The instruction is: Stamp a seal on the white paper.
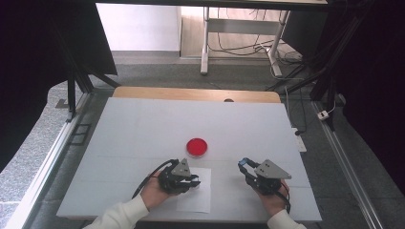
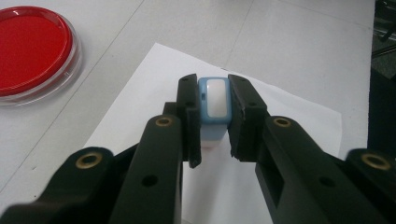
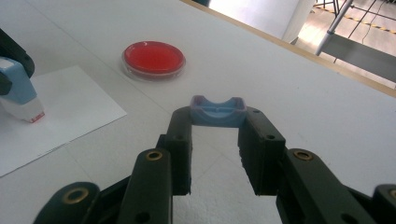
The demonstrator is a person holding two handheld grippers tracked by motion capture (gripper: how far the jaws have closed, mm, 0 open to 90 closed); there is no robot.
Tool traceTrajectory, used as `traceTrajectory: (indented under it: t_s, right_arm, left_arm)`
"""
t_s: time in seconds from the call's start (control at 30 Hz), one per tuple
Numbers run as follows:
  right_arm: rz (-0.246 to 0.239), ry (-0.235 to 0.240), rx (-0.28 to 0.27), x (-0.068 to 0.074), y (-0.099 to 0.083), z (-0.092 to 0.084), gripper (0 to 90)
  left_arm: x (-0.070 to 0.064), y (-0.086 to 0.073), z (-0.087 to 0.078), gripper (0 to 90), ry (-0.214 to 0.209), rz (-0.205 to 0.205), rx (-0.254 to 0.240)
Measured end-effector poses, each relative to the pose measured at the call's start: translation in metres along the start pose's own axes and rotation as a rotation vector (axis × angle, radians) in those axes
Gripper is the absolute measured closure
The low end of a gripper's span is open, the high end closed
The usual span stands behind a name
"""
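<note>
Left tongs (image 2: 212, 116) grip the blue stamp (image 2: 214, 105) over the paper (image 2: 289, 116) at the bench's near edge; right tongs (image 3: 217, 116) clamp its cap (image 3: 217, 111). Next: probably inking at the red pad (image 1: 197, 147).

The stamp (image 2: 214, 105) looks like smooth light-blue plastic with a slightly glossy white top panel. Its cap (image 3: 217, 112) is the same blue plastic, matt. The fingers (image 2: 189, 116) are matt black plastic with brass-coloured metal rivets. The round dish (image 2: 32, 51) is clear glossy plastic over a shiny red fill. The sheet of paper (image 2: 280, 121) is plain matt white. The desk (image 1: 143, 129) has a smooth, pale matt top with a wood edge.
</note>
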State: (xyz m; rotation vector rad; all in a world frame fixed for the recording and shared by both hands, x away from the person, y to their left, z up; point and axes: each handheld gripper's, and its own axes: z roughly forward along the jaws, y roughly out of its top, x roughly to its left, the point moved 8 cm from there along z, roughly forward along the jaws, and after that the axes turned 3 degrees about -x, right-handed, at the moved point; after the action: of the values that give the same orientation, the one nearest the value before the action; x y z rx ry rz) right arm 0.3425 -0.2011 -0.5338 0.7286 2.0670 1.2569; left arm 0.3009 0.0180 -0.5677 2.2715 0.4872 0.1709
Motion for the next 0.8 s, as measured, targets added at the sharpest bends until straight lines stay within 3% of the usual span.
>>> traceTrajectory:
  t_s: [0.67, 0.8]
  right_arm:
    - [0.000, 0.001, -0.001, 0.000, 0.000, 0.000, 65.4]
    - [0.000, 0.001, 0.001, -0.001, 0.000, 0.000, 65.4]
  left_arm:
    - [-0.001, 0.001, -0.001, 76.2, 0.010, 0.008, -0.005]
    - [0.002, 0.013, -0.013, 76.0, 0.033, -0.001, -0.077]
